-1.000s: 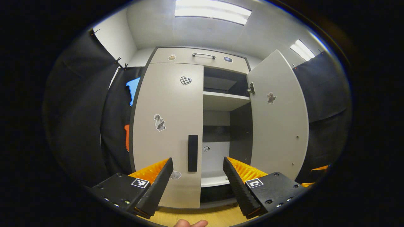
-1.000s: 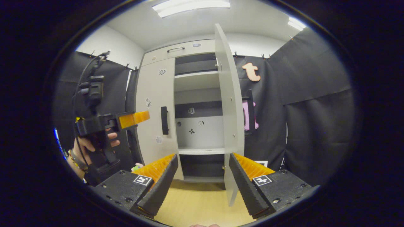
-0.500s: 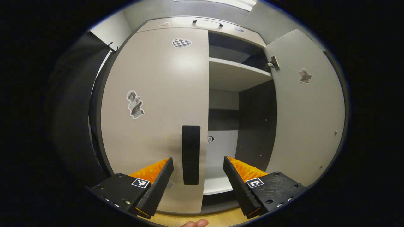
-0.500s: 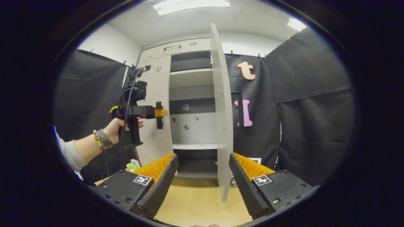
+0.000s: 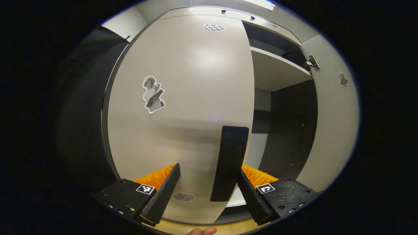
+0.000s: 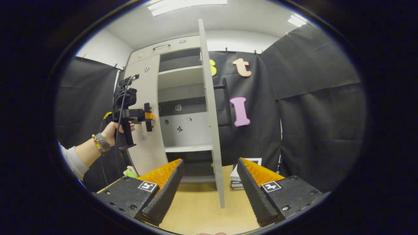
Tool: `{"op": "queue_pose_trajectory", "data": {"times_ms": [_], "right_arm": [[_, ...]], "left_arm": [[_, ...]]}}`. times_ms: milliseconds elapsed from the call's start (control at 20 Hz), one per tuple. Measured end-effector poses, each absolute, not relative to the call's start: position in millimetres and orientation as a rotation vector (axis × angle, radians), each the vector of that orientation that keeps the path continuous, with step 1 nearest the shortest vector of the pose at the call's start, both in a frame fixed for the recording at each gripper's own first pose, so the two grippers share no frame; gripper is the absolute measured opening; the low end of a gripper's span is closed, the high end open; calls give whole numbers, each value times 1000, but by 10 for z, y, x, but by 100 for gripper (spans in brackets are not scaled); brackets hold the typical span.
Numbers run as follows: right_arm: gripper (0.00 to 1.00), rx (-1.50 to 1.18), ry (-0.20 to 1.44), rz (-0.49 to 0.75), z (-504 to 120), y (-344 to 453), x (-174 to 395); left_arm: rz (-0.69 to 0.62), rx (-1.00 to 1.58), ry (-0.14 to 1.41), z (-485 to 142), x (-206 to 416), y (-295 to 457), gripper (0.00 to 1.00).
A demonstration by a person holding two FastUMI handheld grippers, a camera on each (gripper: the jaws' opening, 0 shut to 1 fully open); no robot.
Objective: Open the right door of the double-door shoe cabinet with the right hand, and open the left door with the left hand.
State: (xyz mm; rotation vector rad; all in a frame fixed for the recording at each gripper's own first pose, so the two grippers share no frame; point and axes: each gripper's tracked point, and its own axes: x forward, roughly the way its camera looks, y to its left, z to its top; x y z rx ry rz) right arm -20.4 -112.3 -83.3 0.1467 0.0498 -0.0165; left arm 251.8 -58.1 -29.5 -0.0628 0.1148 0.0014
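Jaws of both grippers gape, holding nothing; left gripper [image 5: 206,192] straddles the left door's handle [image 5: 229,163], lower centre; next, clamp and pull.

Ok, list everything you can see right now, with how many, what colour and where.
Shoe cabinet: one, light grey, against the booth wall.
Left door: one, grey, shut.
Door handle: one, black, between the left gripper's fingers.
Right door: one, grey, swung open.
Shelves: two, pale, inside the cabinet.
Stickers: several, on doors and back panel.
Books: small stack, on the floor right of the cabinet.
Floor: wooden, yellowish.
Left gripper: one, open, at the handle.
Right gripper: one, open, back from the right door.
Hand: one, holding the left gripper.
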Motion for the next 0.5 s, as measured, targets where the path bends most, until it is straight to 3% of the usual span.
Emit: {"op": "queue_pose_trajectory", "data": {"times_ms": [300,400,500], "right_arm": [[100,149,61,7,-867,-1043,-103],[100,143,64,14,-872,-1019,-108],[100,135,65,16,-886,-1010,-118]], "left_arm": [[5,-61,104,-294,2493,-607,97],[-9,-45,93,-202,2417,-679,85],[-30,-11,71,-313,2715,-824,63]]}}
